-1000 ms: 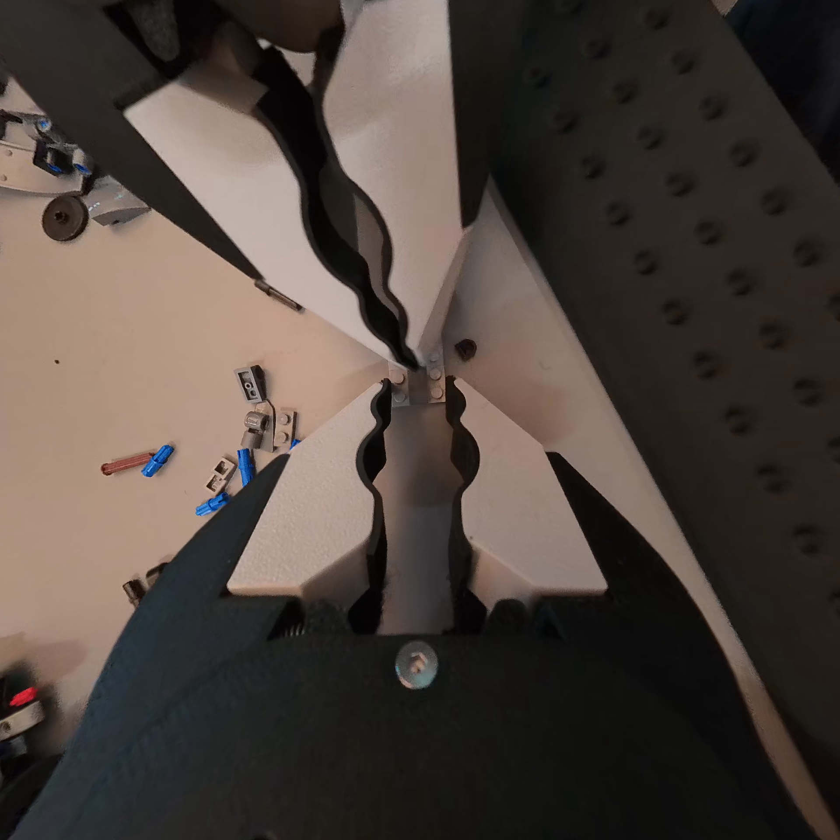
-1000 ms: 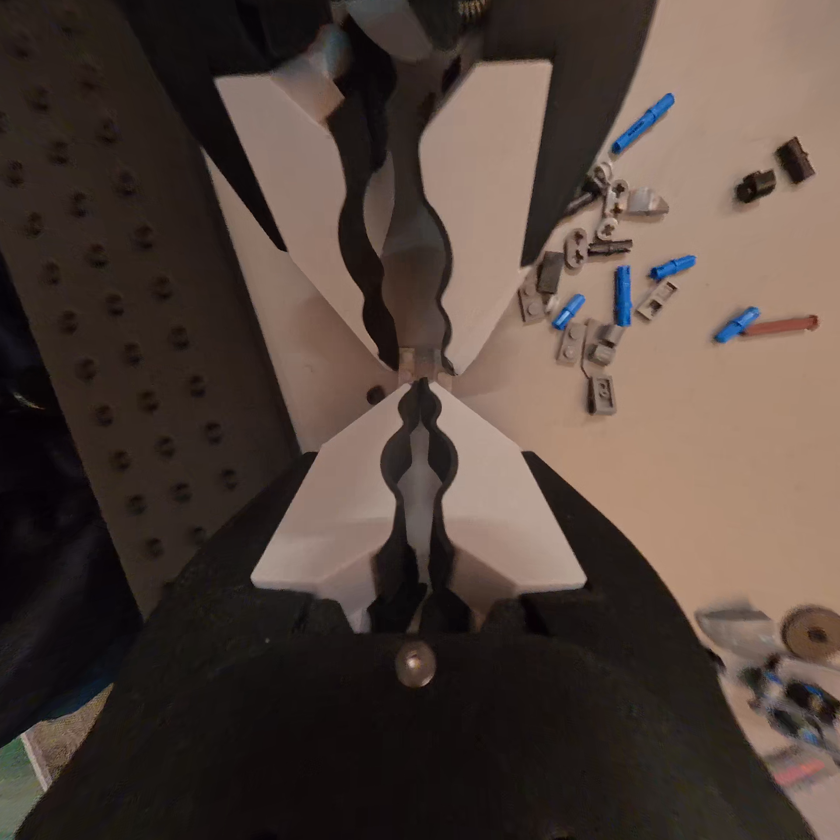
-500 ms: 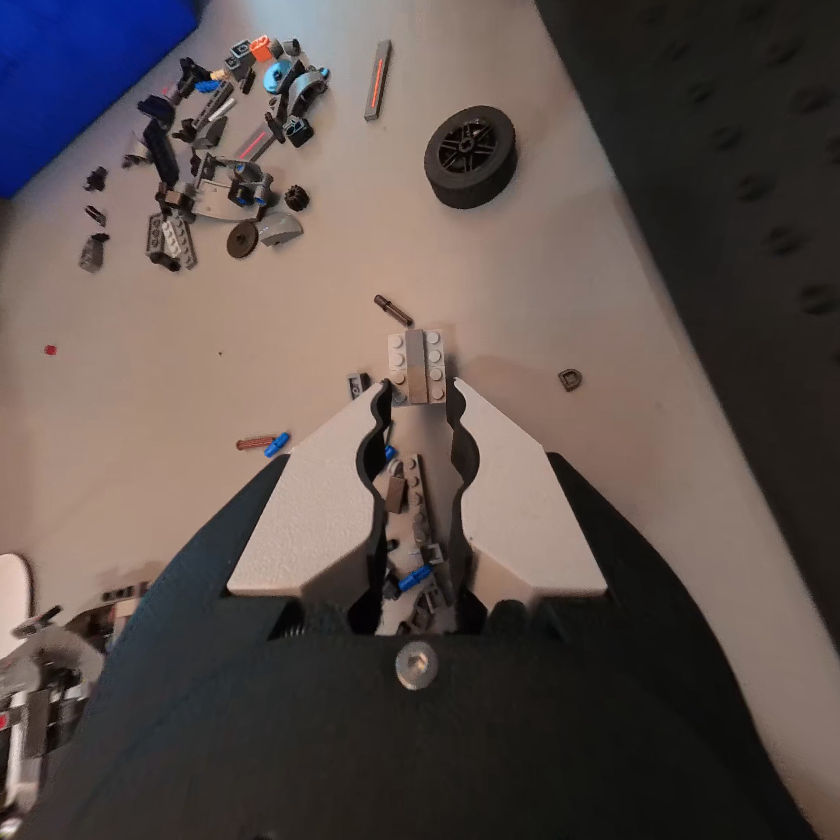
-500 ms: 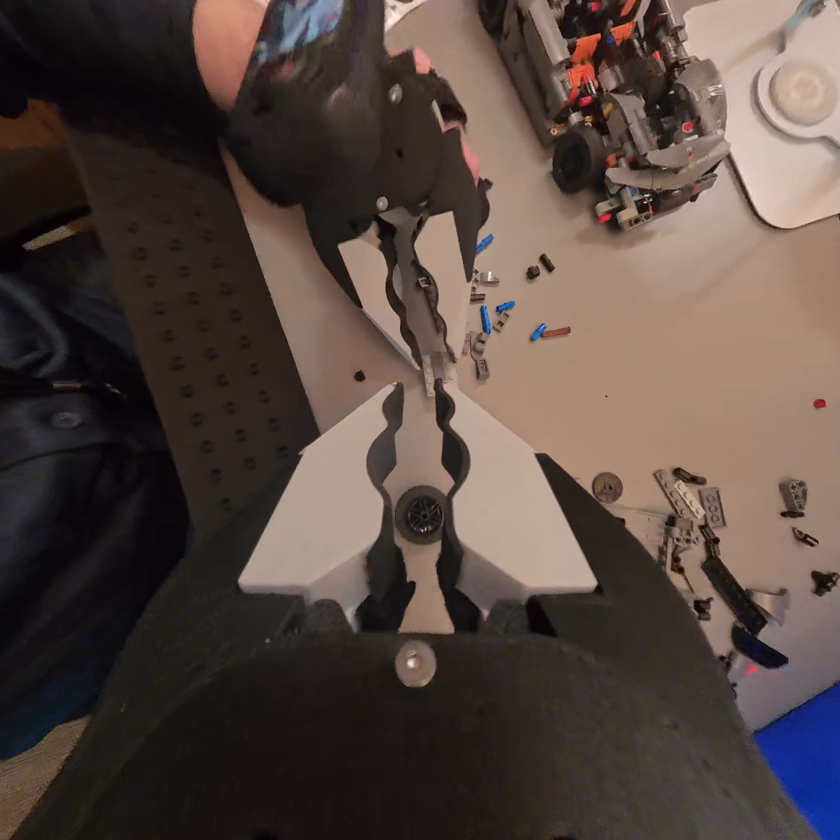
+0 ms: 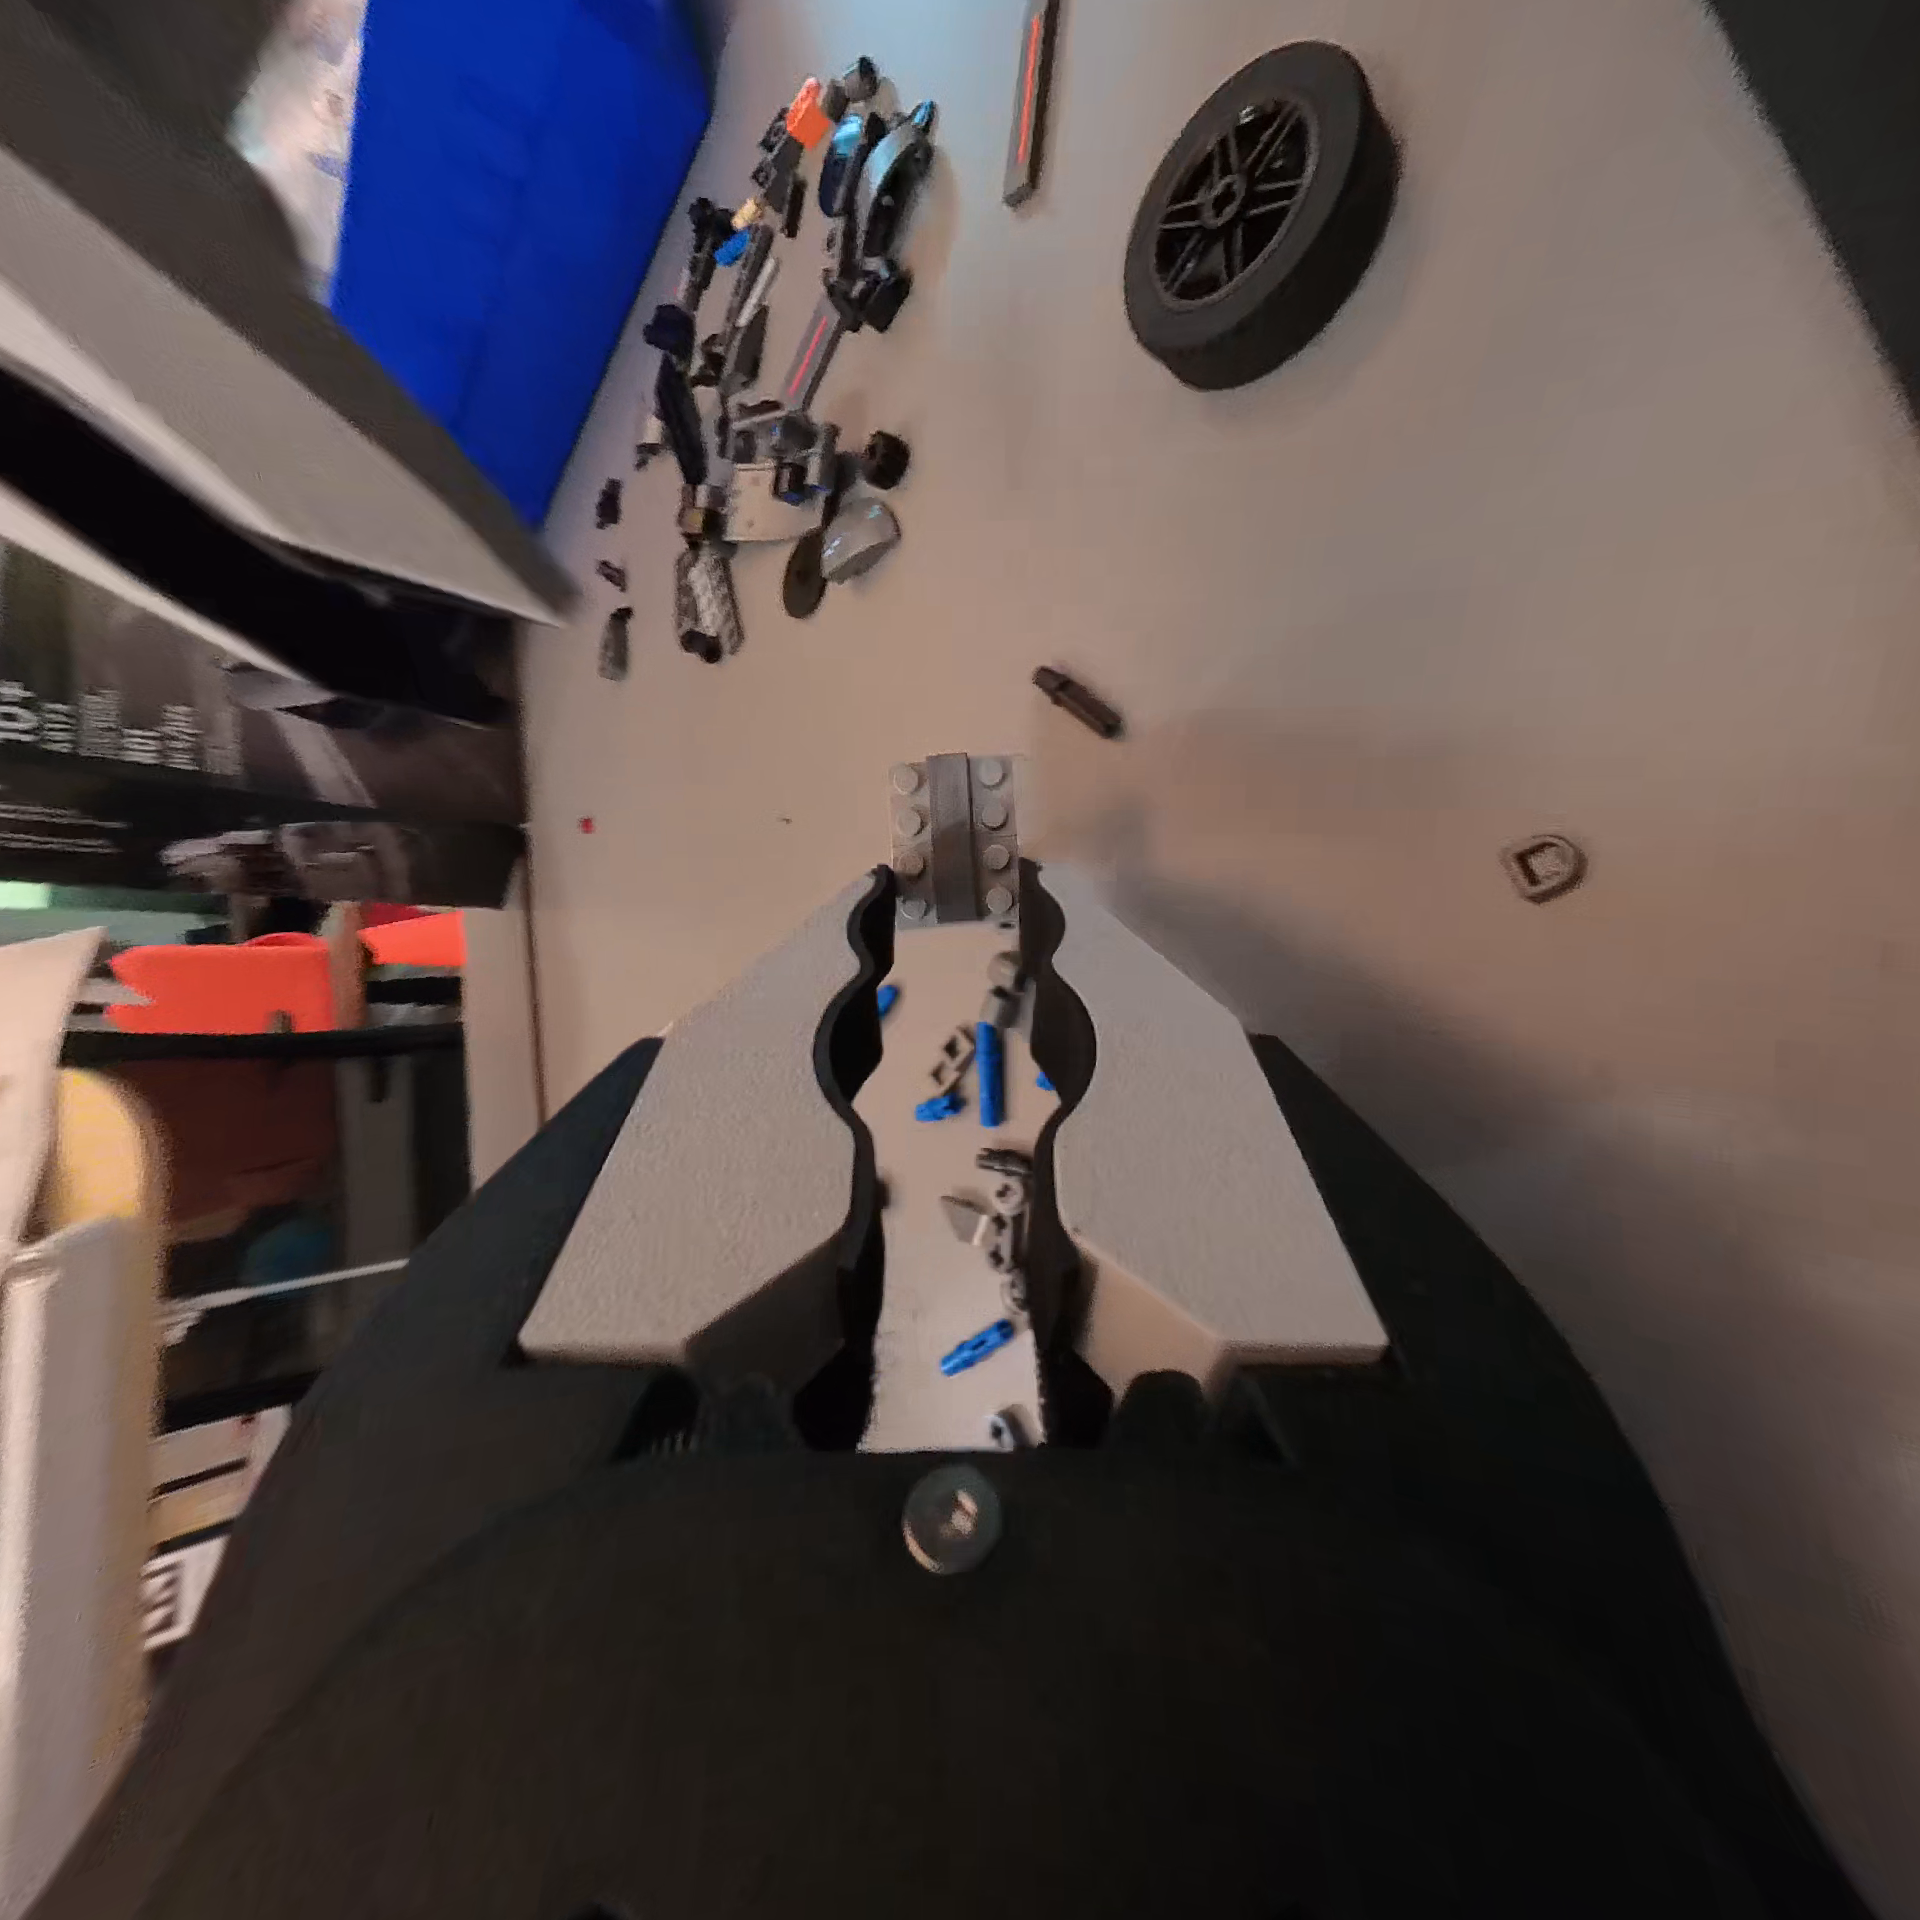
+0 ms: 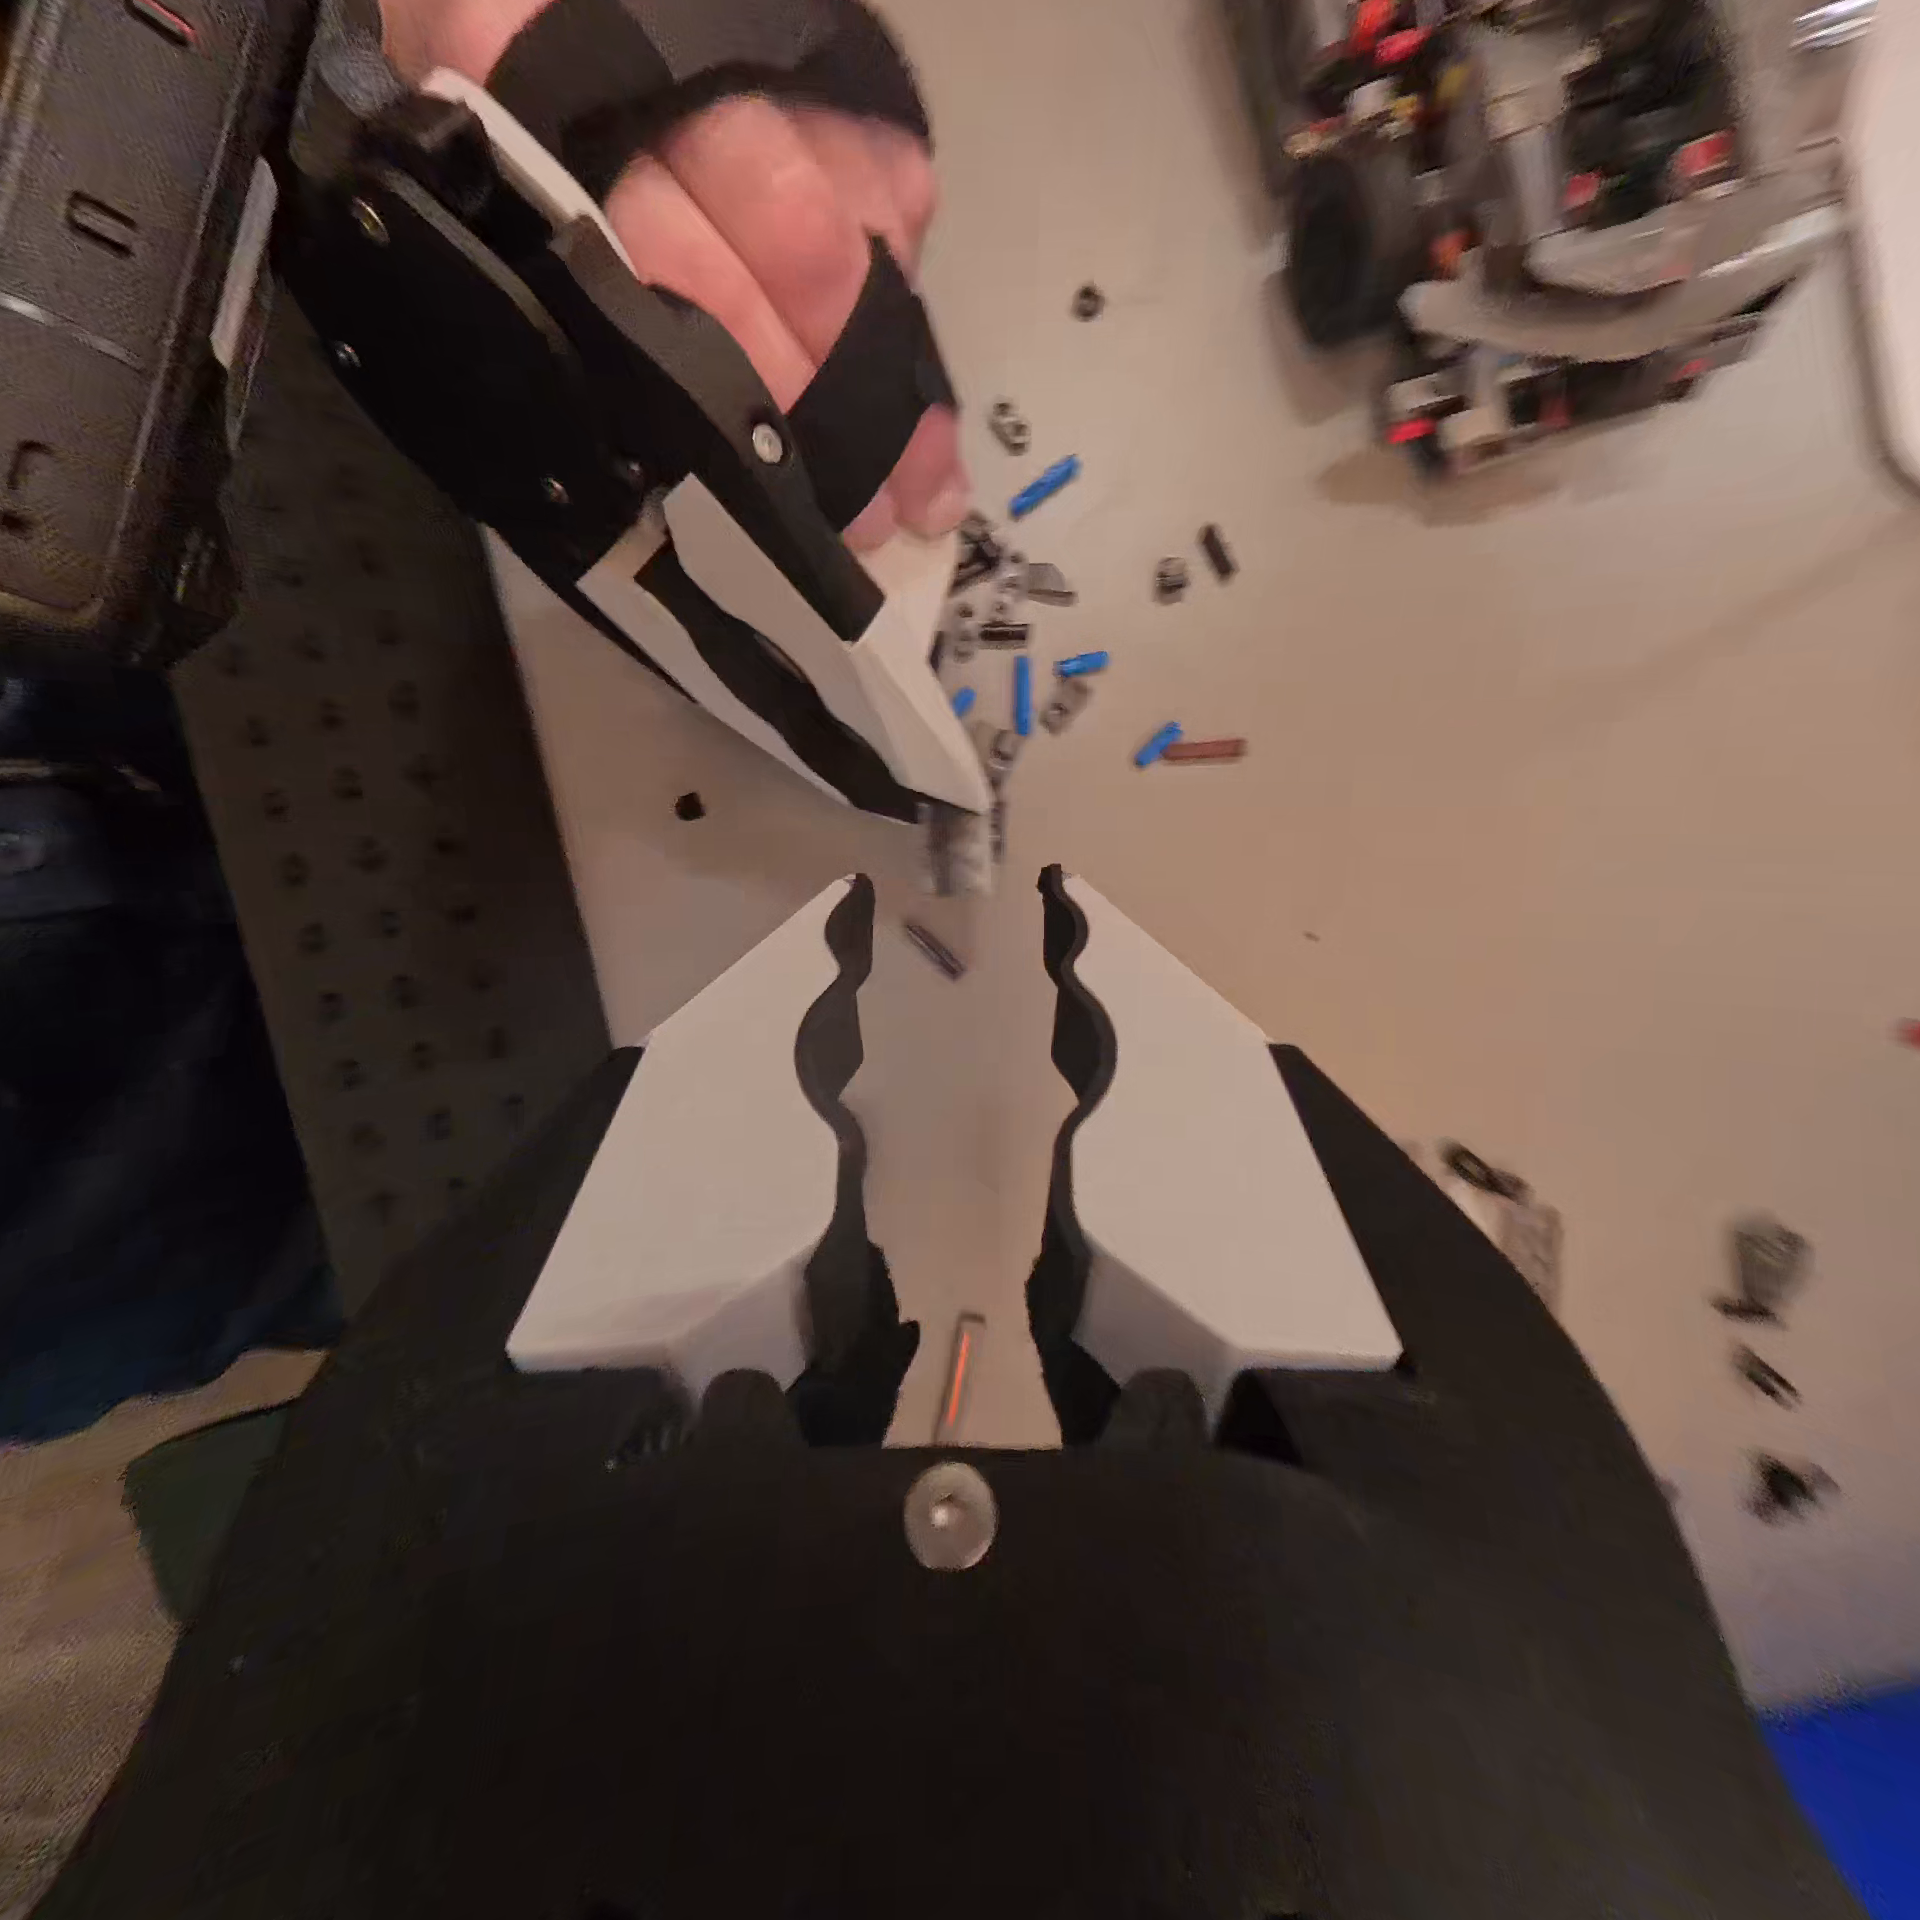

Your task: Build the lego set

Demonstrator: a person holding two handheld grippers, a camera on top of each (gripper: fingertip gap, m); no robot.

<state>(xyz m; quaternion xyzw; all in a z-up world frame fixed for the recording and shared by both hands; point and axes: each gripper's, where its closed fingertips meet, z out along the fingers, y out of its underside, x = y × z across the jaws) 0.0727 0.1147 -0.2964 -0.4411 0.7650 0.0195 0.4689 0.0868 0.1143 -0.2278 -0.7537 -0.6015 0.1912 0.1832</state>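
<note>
Left wrist view: the left gripper (image 5: 956, 883) pinches a small grey studded plate assembly (image 5: 954, 831) at frame centre, its jaws closed on the assembly's near end while the far end projects forward, clear of the table (image 5: 1455, 644). A black wheel (image 5: 1259, 216) lies at upper right; loose parts (image 5: 790, 343) scatter at upper centre; blue pins (image 5: 977, 1070) show through the gap between the jaws.

Right wrist view: the right gripper (image 6: 948, 878) is parted wide and holds nothing. The left gripper appears at upper left, gripped by a hand (image 6: 790, 260), with the assembly at its tip just above the frame's centre. A partly built car model (image 6: 1558, 239), blurred, sits at upper right.

Handling, as judged: the assembly is light, rigid and smooth-sided; it may pivot or slip in a tip pinch, and its press-fit layers may separate under twisting. Hold across the long flat edges, near the middle.

Writing: pale lettering on a dark box (image 5: 260, 748) at left is too blurred to read.
</note>
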